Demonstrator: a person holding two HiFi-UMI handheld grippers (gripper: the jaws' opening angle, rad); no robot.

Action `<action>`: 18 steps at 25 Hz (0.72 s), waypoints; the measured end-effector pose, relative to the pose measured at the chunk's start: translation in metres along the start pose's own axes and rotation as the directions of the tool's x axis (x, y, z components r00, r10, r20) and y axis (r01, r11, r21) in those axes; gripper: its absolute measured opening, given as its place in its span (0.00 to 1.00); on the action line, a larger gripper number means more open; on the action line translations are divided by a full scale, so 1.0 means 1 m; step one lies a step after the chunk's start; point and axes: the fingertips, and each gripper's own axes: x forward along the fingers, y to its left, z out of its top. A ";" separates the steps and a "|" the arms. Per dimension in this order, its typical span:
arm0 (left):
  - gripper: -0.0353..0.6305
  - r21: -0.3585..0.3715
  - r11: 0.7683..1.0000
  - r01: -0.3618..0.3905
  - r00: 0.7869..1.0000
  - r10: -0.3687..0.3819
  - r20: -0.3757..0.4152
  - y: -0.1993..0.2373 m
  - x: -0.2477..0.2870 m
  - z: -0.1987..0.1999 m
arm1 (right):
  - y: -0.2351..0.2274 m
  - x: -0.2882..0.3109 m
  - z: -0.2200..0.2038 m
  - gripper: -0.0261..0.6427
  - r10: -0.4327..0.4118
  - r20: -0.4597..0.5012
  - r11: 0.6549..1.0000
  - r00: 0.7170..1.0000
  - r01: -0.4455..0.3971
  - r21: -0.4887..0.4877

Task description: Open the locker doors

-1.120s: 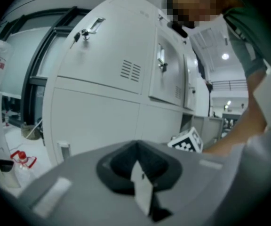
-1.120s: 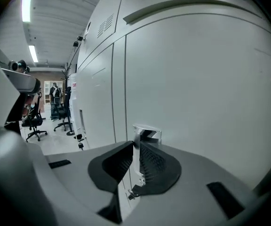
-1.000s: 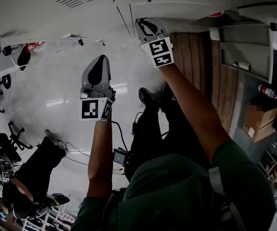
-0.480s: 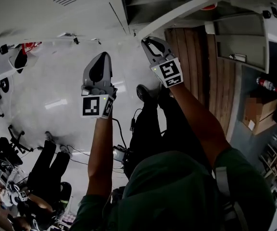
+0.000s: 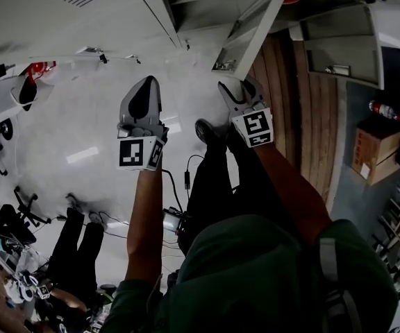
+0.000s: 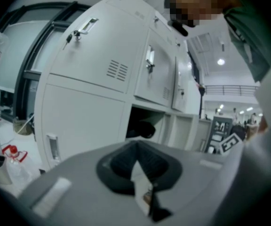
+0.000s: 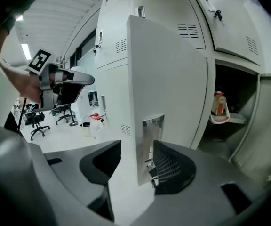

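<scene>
Where the swung-out locker door (image 7: pixel 168 74) ends, its handle (image 7: pixel 152 131) edge stands between the right gripper (image 7: pixel 138 157) and its 2 jaws, which have just been opening and do not press it. Left gripper (image 6: pixel 136 160): jaws together, empty, apart from the lockers (image 6: pixel 93 69). 1 door ajar; open floor (image 5: pixel 82 116) beside.

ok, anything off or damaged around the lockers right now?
Nothing stands out. The open locker door looks intact and straight. Its edge sits between the jaws of the right gripper, which have just been opening and stand apart.
</scene>
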 end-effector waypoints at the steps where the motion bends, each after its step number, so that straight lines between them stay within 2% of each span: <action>1: 0.05 0.000 1.000 0.002 1.000 -0.002 0.000 -0.002 -0.001 -0.001 | 0.003 -0.001 0.000 0.33 -0.019 -0.002 1.000 1.000 0.019 0.013; 8: 0.05 0.001 1.000 0.013 1.000 -0.013 -0.012 -0.013 -0.006 -0.007 | -0.015 0.005 0.015 0.35 -0.206 -0.009 0.974 0.978 0.206 0.093; 12: 0.05 -0.001 1.000 0.016 1.000 -0.016 -0.020 -0.015 -0.010 -0.008 | -0.018 -0.001 0.014 0.30 -0.204 -0.030 0.977 0.979 0.205 0.055; 18: 0.05 0.000 1.000 0.023 0.999 -0.023 -0.030 -0.017 -0.013 -0.008 | -0.033 -0.032 -0.005 0.24 -0.232 -0.057 0.970 0.971 0.236 0.060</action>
